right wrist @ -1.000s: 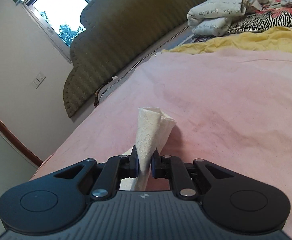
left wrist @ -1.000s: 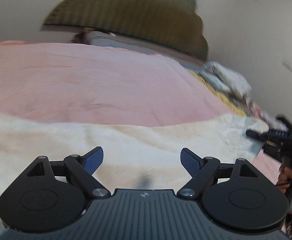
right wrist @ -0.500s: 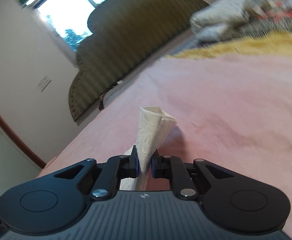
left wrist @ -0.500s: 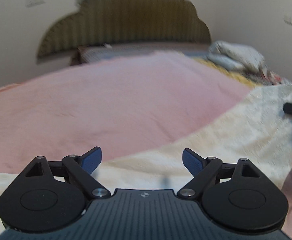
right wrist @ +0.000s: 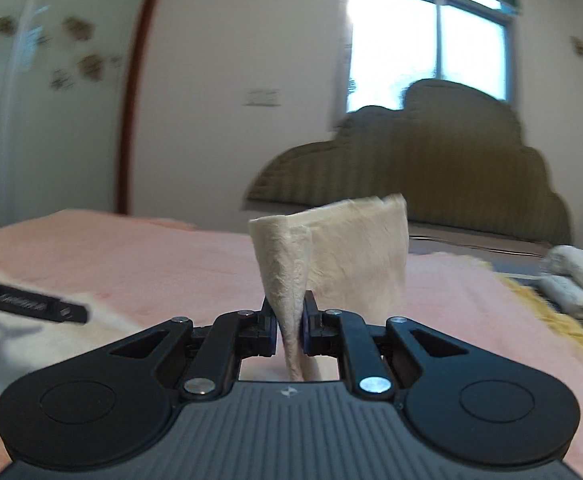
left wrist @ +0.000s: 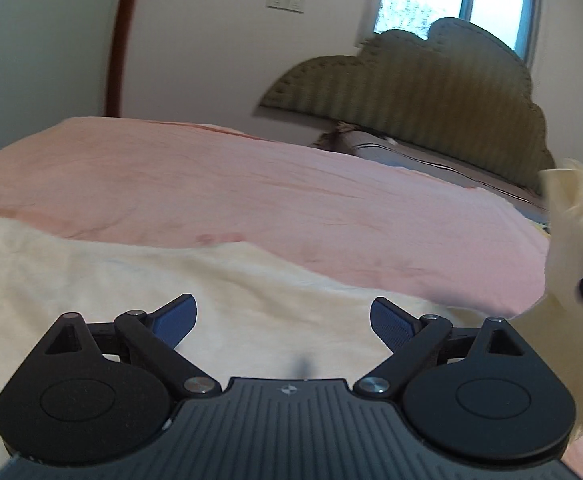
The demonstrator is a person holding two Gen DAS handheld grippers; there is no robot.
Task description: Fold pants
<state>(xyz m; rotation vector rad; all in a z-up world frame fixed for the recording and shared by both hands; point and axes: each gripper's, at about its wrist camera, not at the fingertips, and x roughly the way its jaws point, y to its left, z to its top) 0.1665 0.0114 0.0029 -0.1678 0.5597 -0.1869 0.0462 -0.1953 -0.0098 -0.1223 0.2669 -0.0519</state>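
Right wrist view: right gripper (right wrist: 289, 326) is clamping the cream pants (right wrist: 331, 256) upright; left gripper (left wrist: 283, 320), jaws apart, is hovering over their spread part, nearer the headboard (left wrist: 431, 92) than it.

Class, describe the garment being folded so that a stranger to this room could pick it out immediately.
Start at the bed with the pink sheet below the scalloped olive headboard. The cream pants lie across its near part, one end lifted and pinched in the right gripper. Their pale, softly textured fabric sets them apart from the pink sheet.

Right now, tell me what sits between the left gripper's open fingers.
Only the cream pants, spread flat on the pink bedsheet; the left gripper grips nothing, per the left wrist view.
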